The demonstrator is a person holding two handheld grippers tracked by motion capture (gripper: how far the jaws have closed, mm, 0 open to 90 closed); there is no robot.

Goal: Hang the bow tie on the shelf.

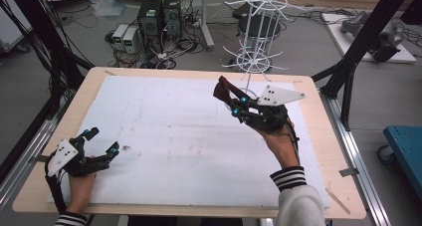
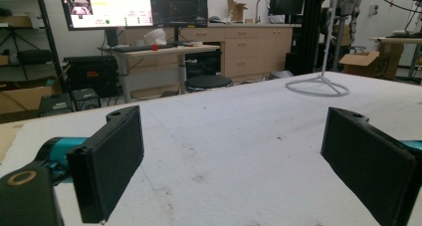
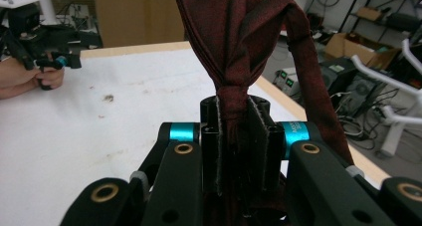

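Note:
A dark red necktie [image 3: 239,42] is bunched between the pads of my right gripper [image 3: 234,131], which is shut on it; a loop and one strap of it stand up above the jaws. In the high view the right gripper [image 1: 234,106] is lifted above the white mat's far right part, with the necktie [image 1: 224,90] sticking out toward the white wire rack [image 1: 254,42]. My left gripper [image 1: 103,140] rests at the table's near left, open, nothing between its pads [image 2: 107,161]. The same rack's ring base [image 2: 318,86] lies ahead of it on the mat.
A white mat [image 1: 169,131] covers most of the wooden table [image 1: 323,151]. Small dark specks [image 1: 125,147] lie on the mat by the left gripper. Black frame posts [image 1: 363,42] stand at the table's far right, and computers and cables sit on the floor beyond.

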